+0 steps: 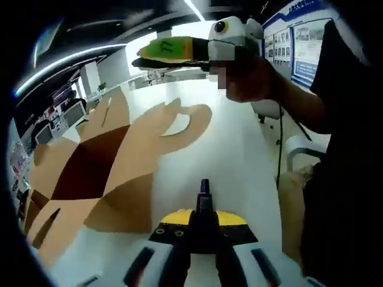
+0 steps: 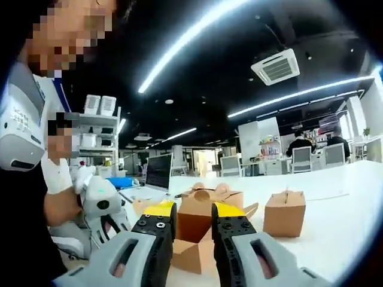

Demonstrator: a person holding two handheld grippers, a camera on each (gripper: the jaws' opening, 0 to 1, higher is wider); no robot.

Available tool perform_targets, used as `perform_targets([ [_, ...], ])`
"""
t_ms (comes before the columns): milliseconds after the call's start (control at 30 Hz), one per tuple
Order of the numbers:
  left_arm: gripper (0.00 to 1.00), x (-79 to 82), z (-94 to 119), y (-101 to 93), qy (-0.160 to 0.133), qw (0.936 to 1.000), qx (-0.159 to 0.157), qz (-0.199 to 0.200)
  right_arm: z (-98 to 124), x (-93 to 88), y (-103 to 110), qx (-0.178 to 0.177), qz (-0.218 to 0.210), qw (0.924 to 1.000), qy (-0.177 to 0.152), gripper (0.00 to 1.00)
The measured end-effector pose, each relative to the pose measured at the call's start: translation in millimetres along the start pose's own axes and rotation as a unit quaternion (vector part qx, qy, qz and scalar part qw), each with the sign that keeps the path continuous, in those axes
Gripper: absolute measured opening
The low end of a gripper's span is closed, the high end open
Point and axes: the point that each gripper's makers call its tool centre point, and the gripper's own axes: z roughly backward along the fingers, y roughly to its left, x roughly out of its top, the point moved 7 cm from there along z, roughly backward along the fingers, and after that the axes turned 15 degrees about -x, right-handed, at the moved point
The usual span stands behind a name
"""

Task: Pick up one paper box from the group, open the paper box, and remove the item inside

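While the left gripper (image 1: 204,197) sits low over the white table (image 1: 239,149), its jaws are pressed together with nothing between them, dark tips meeting in a point. Just beside those tips, an opened brown paper box (image 1: 102,173) lies on the table with flaps spread wide and a dark reddish interior showing; whether any item remains inside cannot be told. Beyond the box, the other gripper (image 1: 170,51) is held up in a person's hand (image 1: 248,75), with yellow-green jaw pads, apart from the box. In the right gripper view, the right gripper (image 2: 194,218) has its jaws slightly apart, yellow-tipped, gripping nothing. Past the jaws on the table (image 2: 341,203) stand a closed brown box (image 2: 209,209) with handle flaps and a smaller closed box (image 2: 284,212) beside it, not touching. Another open box (image 2: 188,254) lies nearer, between the jaws. A monitor (image 2: 158,170) and office chairs (image 2: 302,158) sit behind the boxes.
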Motion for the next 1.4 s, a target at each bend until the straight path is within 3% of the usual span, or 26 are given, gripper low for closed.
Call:
perform_targets([
  [133, 0.25, -3.5, 6.2, 1.1, -0.015, 0.9998, 0.003, 0.012, -0.4, -2.0, 0.6, 0.001, 0.002, 1.0, 0.005, 0.25],
  [400, 0.24, 3.3, 20.8, -0.9, -0.081, 0.9964, 0.008, 0.022, -3.4, -2.9, 4.3, 0.006, 0.009, 0.9999, 0.012, 0.25],
  [633, 0.22, 1.4, 33.9, -6.5, -0.117, 0.9931, 0.011, -0.01, -3.1, 5.7, 8.7, 0.019, -0.005, 0.9998, 0.003, 0.25],
  [733, 0.22, 1.9, 45.3, -9.4, -0.165, 0.9862, 0.008, 0.001, -1.0, 8.3, 8.9, 0.021, -0.004, 0.9998, 0.001, 0.25],
  [933, 0.22, 7.1, 65.0, -12.0, -0.243, 0.9692, 0.041, -0.01, 2.1, 9.1, 3.6, 0.017, -0.012, 0.9998, 0.001, 0.25],
  [1333, 0.22, -7.1, 89.1, -12.4, -0.308, 0.9436, 0.119, 0.023, 15.9, 18.5, -6.6, 0.026, -0.007, 0.9996, 0.01, 0.25],
  [1400, 0.22, -7.0, 94.2, -12.8, -0.313, 0.9392, 0.139, 0.022, 19.2, 20.7, -14.6, 0.003, 0.014, 0.9999, 0.008, 0.25],
])
